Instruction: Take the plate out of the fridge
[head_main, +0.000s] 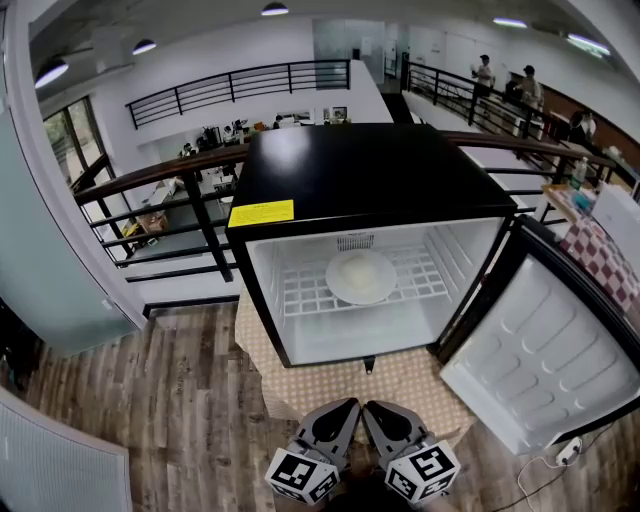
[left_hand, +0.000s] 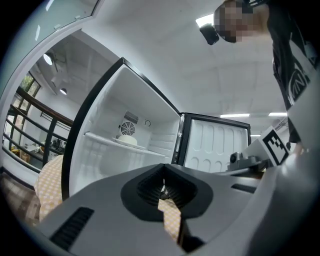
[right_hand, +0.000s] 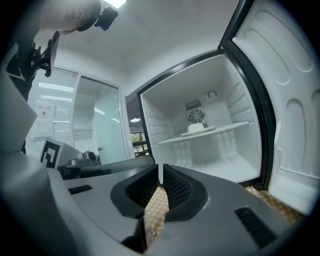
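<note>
Facing open black mini fridge (head_main: 370, 170): round white plate (head_main: 361, 276) sits mid white wire shelf (head_main: 300, 292). Jaws of left gripper (head_main: 340, 410) clenched, empty, well short of fridge; right gripper (head_main: 380, 412) same. Best: spread jaws first, enter level, pinch near rim, lift clear, draw straight out.

Bright, even indoor light from ceiling lamps (head_main: 275, 9), which are blown out white; daylight through window (head_main: 70, 140) at left. White fridge (head_main: 350, 335) interior near overexposed. Strong fisheye bowing at edges, railing (head_main: 240, 80) curved. Gripper views: dark vignetted corners, close foreground slightly soft, background sharp
</note>
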